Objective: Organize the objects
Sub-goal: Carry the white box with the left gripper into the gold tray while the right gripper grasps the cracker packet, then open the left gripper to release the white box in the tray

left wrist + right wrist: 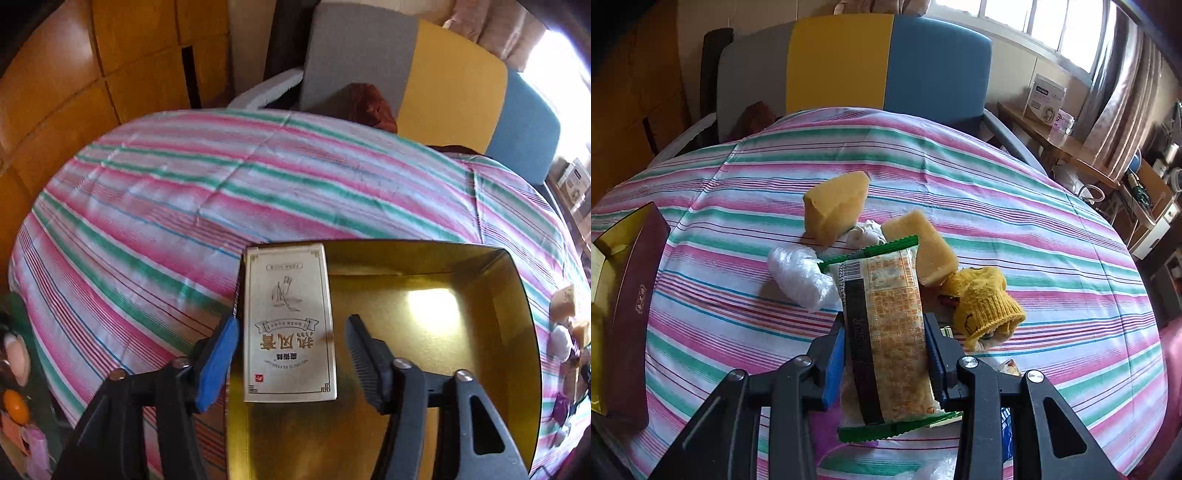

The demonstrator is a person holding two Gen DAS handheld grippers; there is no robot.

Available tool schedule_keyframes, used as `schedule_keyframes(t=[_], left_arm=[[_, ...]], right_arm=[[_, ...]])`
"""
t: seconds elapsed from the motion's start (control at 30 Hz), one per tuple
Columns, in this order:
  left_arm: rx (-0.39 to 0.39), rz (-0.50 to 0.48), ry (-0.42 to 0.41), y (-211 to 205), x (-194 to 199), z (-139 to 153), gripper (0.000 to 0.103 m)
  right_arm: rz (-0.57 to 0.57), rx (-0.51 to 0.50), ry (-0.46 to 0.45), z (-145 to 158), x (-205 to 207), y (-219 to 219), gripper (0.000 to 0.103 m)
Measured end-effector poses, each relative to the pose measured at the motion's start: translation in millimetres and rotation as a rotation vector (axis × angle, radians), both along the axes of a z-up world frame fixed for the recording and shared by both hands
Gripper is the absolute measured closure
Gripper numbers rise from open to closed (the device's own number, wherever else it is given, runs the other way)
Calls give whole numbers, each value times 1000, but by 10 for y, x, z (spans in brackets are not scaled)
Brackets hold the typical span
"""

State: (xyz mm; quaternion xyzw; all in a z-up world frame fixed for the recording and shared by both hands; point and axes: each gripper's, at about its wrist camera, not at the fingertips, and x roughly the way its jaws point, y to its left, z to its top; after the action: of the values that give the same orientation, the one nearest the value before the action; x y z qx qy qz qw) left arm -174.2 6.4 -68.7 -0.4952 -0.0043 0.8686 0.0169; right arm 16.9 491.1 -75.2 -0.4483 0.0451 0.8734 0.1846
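Note:
In the left wrist view a gold-lined open box (480,288) sits on the striped tablecloth. A pale flat carton with Chinese print (290,325) lies against its left wall. My left gripper (291,332) is open, its fingers either side of the carton, not touching it. In the right wrist view my right gripper (886,354) is shut on a green-edged snack packet (886,332), held above the cloth. Behind it lie two yellow sponges (836,206), a crumpled clear plastic bag (798,277) and a yellow knitted glove (986,299). The box's maroon outer wall (631,295) shows at the left.
A grey, yellow and blue chair back (886,62) stands beyond the table's far edge. Small items, an orange ball among them (14,406), lie at the left edge of the left wrist view. A wooden side table with a white carton (1045,96) stands at the right.

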Motion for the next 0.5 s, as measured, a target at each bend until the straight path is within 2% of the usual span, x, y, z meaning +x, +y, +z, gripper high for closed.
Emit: schedule_keyframes(t=[0.17, 0.3, 0.5], left_arm=[[-18, -15, 86, -16, 243, 294, 38], [-16, -35, 164, -68, 623, 503, 38], [-10, -33, 232, -196, 1099, 667, 38]], right_arm=[[-12, -1, 1, -4, 3, 16, 64], [-26, -13, 28, 45, 37, 39, 64], [-28, -64, 86, 294, 118, -135, 64]])
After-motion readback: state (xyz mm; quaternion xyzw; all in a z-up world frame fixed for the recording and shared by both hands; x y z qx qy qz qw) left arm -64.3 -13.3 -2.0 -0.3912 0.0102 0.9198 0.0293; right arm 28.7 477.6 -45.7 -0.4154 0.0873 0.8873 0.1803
